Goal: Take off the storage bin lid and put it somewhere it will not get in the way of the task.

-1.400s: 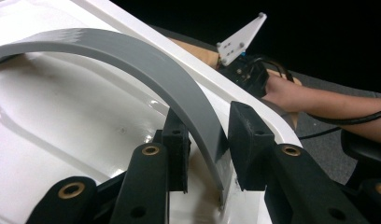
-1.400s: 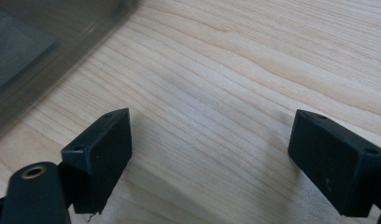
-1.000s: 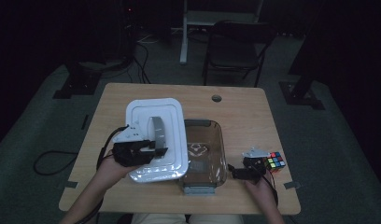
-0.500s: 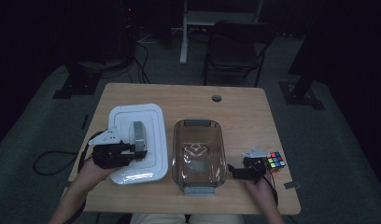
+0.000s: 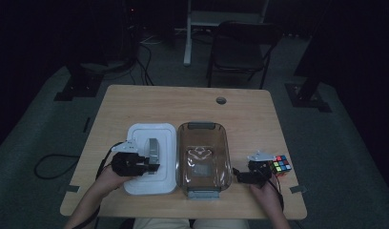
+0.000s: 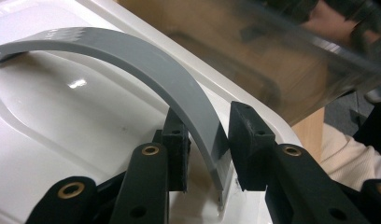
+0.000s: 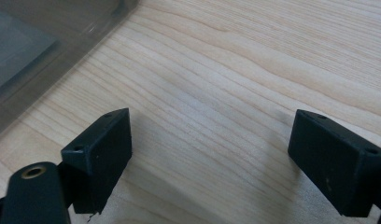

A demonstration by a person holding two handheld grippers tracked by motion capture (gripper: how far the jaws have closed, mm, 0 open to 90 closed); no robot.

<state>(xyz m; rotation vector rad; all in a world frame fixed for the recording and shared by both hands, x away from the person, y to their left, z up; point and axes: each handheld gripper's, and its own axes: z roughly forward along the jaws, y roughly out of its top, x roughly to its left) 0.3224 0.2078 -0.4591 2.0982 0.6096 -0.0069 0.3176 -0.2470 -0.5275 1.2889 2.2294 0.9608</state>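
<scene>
Clear brown container (image 5: 203, 157) lidless, its contents unclear; it sits between the two grippers. White lid (image 5: 151, 160) flat on wooden table (image 5: 183, 105), touching the container's left side. Left gripper (image 6: 207, 144) jaws clamp the lid's grey arched handle (image 6: 146, 60). Right gripper (image 7: 209, 154) jaws wide apart over bare wood, container at their left. Colour cube (image 5: 281, 164) just beyond the right gripper. Dark room, chair (image 5: 240, 52) behind the table.

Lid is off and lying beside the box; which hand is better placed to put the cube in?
Right, probably. The right gripper rests open on the table next to the cube, while the left gripper is shut on the lid's grey handle.
</scene>
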